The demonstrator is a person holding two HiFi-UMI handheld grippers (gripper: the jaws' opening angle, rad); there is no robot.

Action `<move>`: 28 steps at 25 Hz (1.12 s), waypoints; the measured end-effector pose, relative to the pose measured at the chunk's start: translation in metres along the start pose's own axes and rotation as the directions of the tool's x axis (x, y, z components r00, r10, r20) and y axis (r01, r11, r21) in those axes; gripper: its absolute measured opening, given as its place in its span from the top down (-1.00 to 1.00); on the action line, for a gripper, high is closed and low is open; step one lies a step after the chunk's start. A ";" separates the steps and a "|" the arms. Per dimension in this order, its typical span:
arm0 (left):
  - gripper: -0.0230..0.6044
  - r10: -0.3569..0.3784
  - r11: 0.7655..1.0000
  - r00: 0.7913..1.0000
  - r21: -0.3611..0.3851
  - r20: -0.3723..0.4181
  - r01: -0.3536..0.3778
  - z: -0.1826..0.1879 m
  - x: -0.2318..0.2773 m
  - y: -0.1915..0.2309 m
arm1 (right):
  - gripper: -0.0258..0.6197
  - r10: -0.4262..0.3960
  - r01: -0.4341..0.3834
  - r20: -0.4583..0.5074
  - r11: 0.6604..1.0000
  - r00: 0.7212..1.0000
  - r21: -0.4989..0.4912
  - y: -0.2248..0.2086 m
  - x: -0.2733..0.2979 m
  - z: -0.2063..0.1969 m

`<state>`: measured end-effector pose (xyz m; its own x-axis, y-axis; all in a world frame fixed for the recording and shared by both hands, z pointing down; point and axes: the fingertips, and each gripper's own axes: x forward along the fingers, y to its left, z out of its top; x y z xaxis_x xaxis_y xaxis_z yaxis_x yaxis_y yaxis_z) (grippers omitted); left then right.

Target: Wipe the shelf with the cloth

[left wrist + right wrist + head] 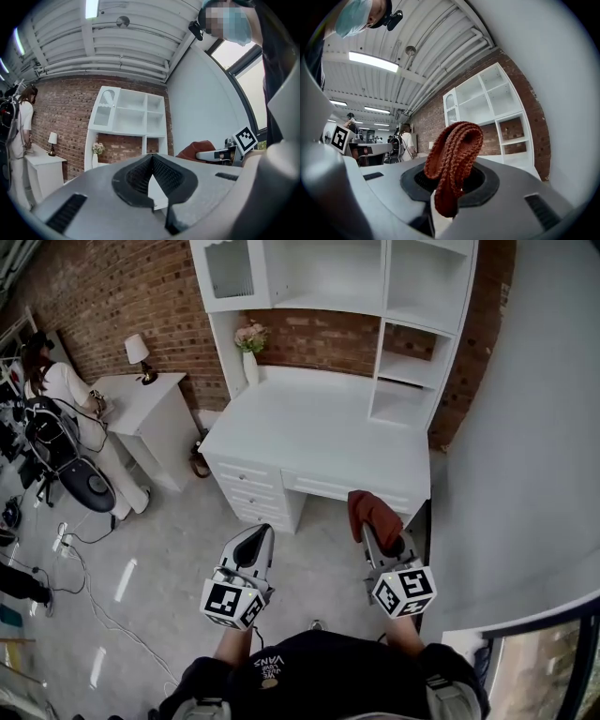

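A white desk (319,432) carries a white shelf unit (328,282) against the brick wall; the unit also shows as shelf unit (129,115) and shelf unit (487,98). My right gripper (373,536) is shut on a rust-red knitted cloth (372,510), held just in front of the desk's front edge. In the right gripper view the folded cloth (454,145) sticks up out of the right gripper (452,176). My left gripper (257,538) hangs level with it to the left, over the floor. Its jaws meet at the tips, left gripper (151,157), with nothing held.
A white vase of flowers (250,354) stands at the desk's back left. A white side cabinet (141,399) with a lamp (138,352) is further left, with a person (56,385) and a black chair (86,486) beside it. Cables (80,554) lie on the floor. A grey wall (525,474) closes the right side.
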<state>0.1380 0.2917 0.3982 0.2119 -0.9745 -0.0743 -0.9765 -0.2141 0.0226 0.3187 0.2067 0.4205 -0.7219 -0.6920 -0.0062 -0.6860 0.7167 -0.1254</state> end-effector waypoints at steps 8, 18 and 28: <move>0.91 0.088 0.996 0.995 -0.017 -0.037 -0.089 -0.018 0.038 0.037 | 0.64 0.053 -0.053 -0.021 0.999 0.998 -0.001 -0.030 0.063 -0.003; 0.91 0.021 0.999 0.999 -0.039 -0.031 -0.022 -0.035 0.112 0.090 | 0.64 -0.004 0.004 -0.028 1.000 1.000 -0.003 -0.059 0.133 -0.014; 0.91 -0.114 0.993 0.993 -0.041 -0.019 0.113 -0.022 0.198 0.195 | 0.64 -0.114 0.114 0.010 0.993 0.993 -0.030 -0.059 0.250 0.011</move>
<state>-0.0096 0.0557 0.4102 0.3228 -0.9447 -0.0576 -0.9438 -0.3259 0.0553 0.1795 -0.0101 0.4159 -0.6380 -0.7701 -0.0021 -0.7664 0.6352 -0.0952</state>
